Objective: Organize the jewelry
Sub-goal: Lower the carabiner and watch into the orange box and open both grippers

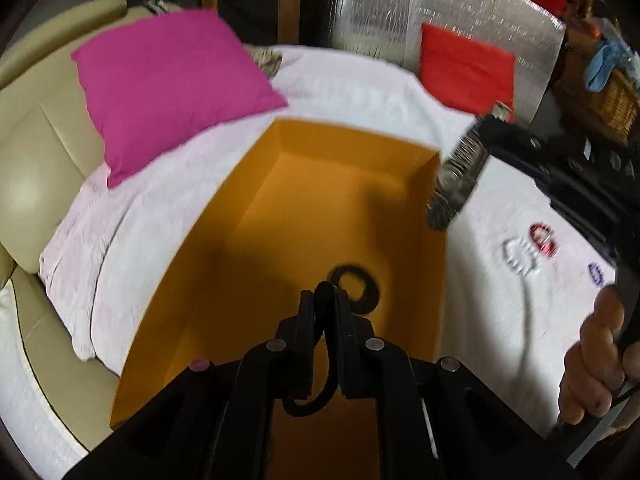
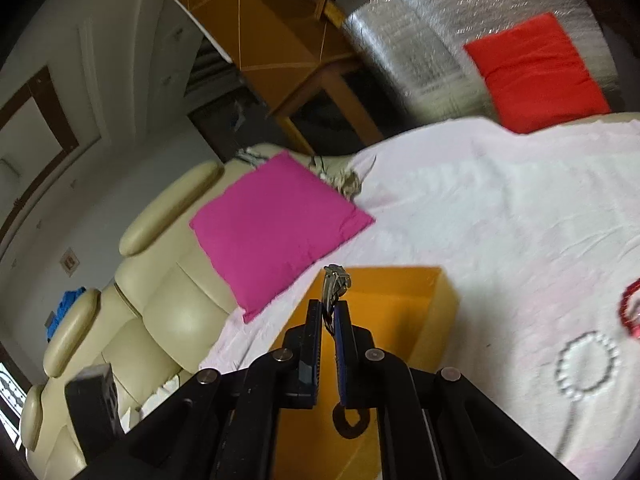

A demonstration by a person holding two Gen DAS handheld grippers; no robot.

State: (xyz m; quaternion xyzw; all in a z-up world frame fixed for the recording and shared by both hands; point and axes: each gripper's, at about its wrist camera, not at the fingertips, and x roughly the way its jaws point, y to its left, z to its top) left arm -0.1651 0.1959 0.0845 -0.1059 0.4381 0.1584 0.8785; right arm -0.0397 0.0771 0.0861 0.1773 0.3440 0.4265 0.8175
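Observation:
An open orange box (image 1: 320, 208) lies on a white cloth. My left gripper (image 1: 323, 294) is shut on a black cord bracelet (image 1: 360, 286), held low inside the box; its loop hangs over the box floor. My right gripper (image 2: 329, 312) is shut on a silver metal watch band (image 2: 335, 284), held above the box (image 2: 400, 304); in the left wrist view the band (image 1: 456, 176) hangs over the box's right wall. A white bead bracelet (image 2: 586, 366), a red bracelet (image 2: 630, 312) and a blue piece (image 1: 596, 274) lie on the cloth to the right.
A magenta cushion (image 1: 168, 84) lies on the cloth left of the box, a red cushion (image 1: 466, 66) at the back right. A beige leather sofa (image 2: 152, 320) runs along the left. A wooden table (image 2: 280, 40) and silver foil sheet (image 1: 440, 12) stand behind.

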